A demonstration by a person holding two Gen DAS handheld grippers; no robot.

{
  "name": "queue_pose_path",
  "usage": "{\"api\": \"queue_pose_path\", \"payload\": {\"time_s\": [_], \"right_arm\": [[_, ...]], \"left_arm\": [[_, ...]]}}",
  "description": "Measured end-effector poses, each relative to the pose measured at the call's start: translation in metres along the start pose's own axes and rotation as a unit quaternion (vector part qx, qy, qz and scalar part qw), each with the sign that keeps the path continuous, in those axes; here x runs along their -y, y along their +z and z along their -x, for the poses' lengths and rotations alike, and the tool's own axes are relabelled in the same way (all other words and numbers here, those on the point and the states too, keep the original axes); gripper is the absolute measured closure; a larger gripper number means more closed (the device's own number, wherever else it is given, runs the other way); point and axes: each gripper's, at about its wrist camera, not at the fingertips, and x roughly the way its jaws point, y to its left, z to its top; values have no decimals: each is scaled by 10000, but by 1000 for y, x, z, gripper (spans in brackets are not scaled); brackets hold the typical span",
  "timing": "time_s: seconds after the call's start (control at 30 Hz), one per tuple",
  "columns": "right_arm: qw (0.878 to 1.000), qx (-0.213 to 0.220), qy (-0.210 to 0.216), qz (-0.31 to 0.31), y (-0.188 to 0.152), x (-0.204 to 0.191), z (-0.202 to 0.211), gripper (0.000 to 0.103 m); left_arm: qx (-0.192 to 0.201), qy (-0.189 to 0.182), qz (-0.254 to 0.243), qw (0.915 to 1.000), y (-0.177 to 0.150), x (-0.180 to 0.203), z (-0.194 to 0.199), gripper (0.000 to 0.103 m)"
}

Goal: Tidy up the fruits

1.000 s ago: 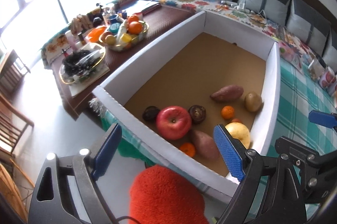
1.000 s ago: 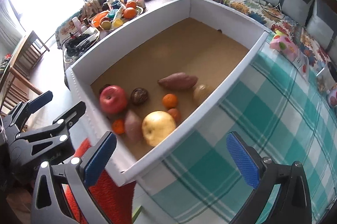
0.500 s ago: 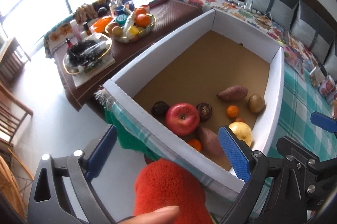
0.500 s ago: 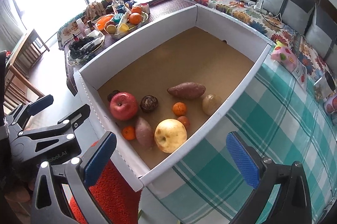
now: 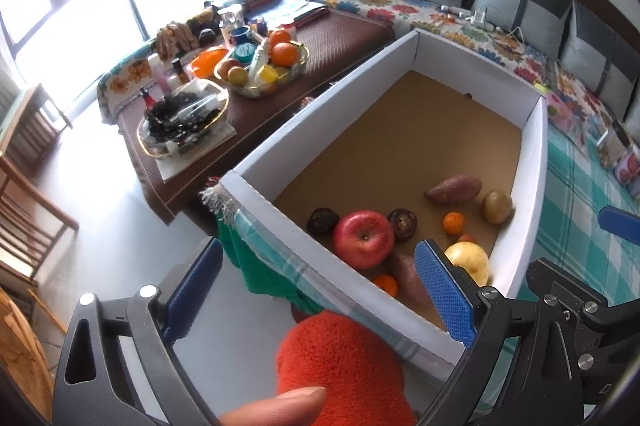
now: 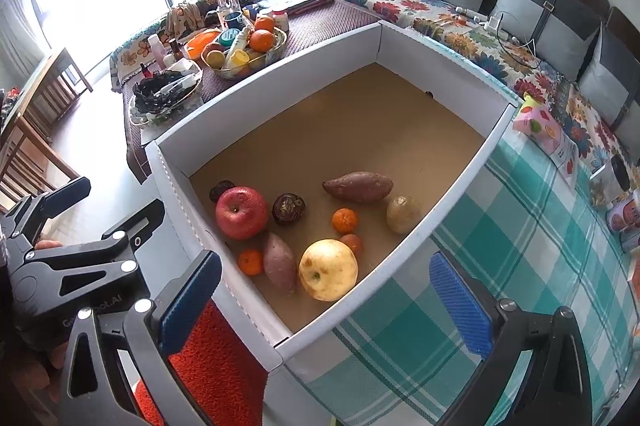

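Note:
A white cardboard box with a brown floor holds the produce at its near end. In it lie a red apple, a yellow apple, two sweet potatoes, small tangerines, a dark round fruit and a brownish potato-like one. My left gripper hangs open above the box's near left corner, and the red apple shows beyond it. My right gripper is open over the near right corner. Neither holds anything.
The box rests on a green checked cloth. A low brown table carries a fruit bowl and a dark tray. A cushioned sofa runs behind, wooden chairs stand left. A red fuzzy item and a fingertip lie below.
Both grippers have drawn back and up a little, so the box looks smaller and farther. The left jaws stand slightly wider. A fingertip has come into the left view's bottom edge.

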Motion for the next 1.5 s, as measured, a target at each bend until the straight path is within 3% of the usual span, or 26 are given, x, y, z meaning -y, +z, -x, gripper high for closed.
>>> {"api": "queue_pose_path", "payload": {"time_s": [0.67,1.5], "right_arm": [[9980,22,-607,186,4,-2,2,0],[9981,-92,-592,118,2,1,-8,0]], "left_arm": [[-89,-37,39,9999,-1,0,-3,5],[-185,-183,49,9996,-5,5,-12,5]]}}
